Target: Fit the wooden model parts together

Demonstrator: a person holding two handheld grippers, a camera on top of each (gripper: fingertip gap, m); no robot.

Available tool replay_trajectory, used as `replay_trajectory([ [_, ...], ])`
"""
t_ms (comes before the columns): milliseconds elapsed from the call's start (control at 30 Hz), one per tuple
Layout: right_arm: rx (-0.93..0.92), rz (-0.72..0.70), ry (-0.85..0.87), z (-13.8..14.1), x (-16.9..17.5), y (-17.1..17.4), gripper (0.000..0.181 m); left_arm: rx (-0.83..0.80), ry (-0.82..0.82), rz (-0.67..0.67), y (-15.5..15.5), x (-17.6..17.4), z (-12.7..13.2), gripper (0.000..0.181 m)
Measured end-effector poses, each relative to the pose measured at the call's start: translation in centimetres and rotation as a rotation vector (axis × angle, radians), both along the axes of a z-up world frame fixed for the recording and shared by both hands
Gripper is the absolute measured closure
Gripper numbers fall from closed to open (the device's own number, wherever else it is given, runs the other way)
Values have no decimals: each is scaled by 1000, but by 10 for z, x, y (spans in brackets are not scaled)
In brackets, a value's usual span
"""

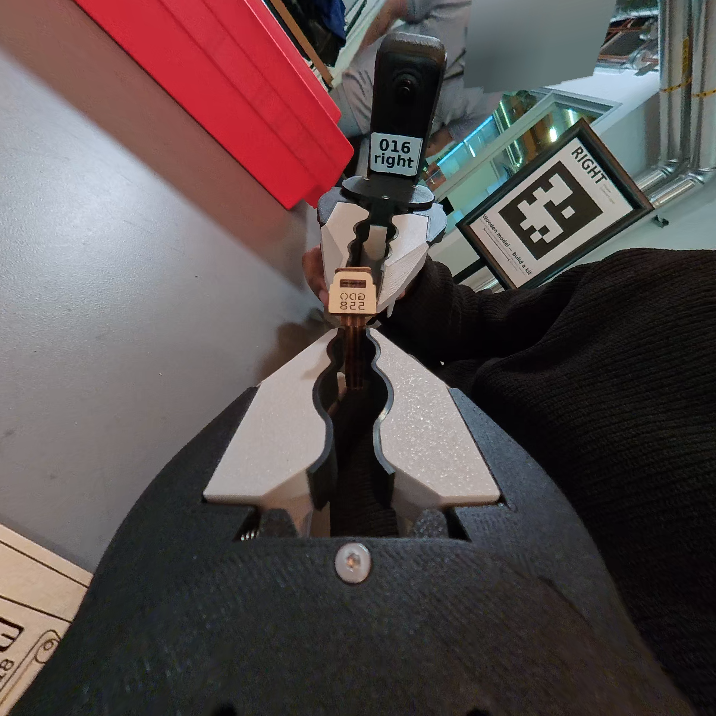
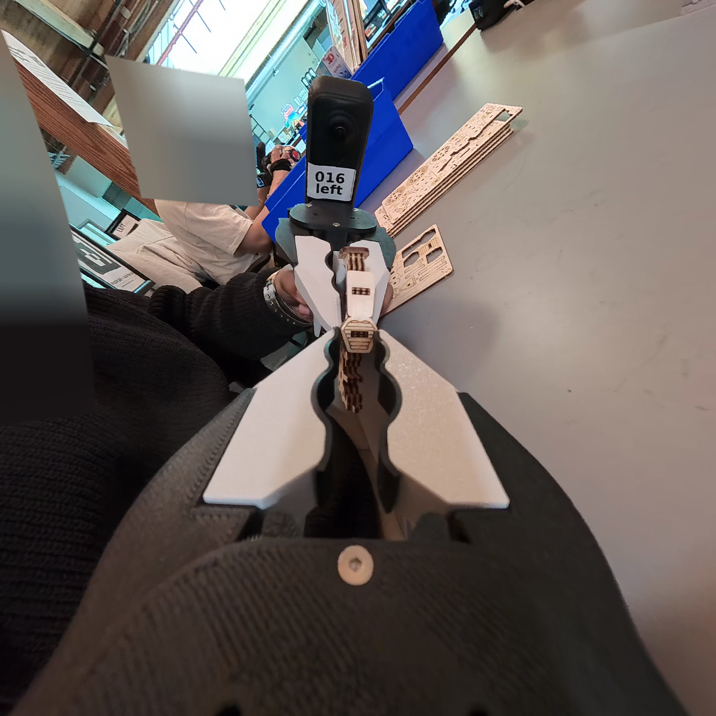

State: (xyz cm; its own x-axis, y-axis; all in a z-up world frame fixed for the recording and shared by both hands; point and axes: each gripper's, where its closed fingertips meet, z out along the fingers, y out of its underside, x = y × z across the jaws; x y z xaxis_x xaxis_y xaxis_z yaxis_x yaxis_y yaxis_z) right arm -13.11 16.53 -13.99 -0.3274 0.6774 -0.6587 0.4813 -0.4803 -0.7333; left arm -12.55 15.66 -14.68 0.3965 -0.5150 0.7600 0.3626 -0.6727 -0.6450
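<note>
**Two wooden parts held tip to tip above the bench**

My left gripper (image 1: 353, 337) has its fingers (image 1: 286, 418) pinching a dark layered wooden strip (image 1: 354, 356) at the tips. On the far end of that strip sits a pale wooden cap piece (image 1: 352, 296) with a slot and engraved marks. Just beyond the cap, my right gripper (image 1: 374, 271) faces mine head-on, a hand (image 1: 315, 279) wrapped round it and a black knit sleeve (image 1: 561, 348) trailing off.

From the right wrist view, my right gripper (image 2: 356, 337) has its fingers (image 2: 422, 418) pinching a layered toothed wooden piece (image 2: 348, 381), whose small engraved end plate (image 2: 358, 337) meets the cap piece (image 2: 360, 294) held by the left gripper (image 2: 348, 279).

Beyond the cap piece, a cut-out wooden sheet (image 2: 422, 263) lies flat on the grey bench (image 2: 581, 310); farther on, a stack of wooden sheets (image 2: 449, 166), then a blue bin (image 2: 391, 116). In the left wrist view, a red bin (image 1: 232, 97) and a framed marker sign (image 1: 554, 205) stand behind the cap piece.
</note>
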Motion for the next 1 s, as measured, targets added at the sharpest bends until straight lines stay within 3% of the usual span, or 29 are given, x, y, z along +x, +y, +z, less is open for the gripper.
replay_trajectory([
  [500,64,-21,-8,-4,-1,1,165,-2,20,13,2,-1,-3,175],
  [700,9,0,18,5,1,0,150,7,-26,28,3,-5,4,175],
  [1000,-9,3,27,6,3,2,158,19,-32,-36,-4,3,6,175],
])
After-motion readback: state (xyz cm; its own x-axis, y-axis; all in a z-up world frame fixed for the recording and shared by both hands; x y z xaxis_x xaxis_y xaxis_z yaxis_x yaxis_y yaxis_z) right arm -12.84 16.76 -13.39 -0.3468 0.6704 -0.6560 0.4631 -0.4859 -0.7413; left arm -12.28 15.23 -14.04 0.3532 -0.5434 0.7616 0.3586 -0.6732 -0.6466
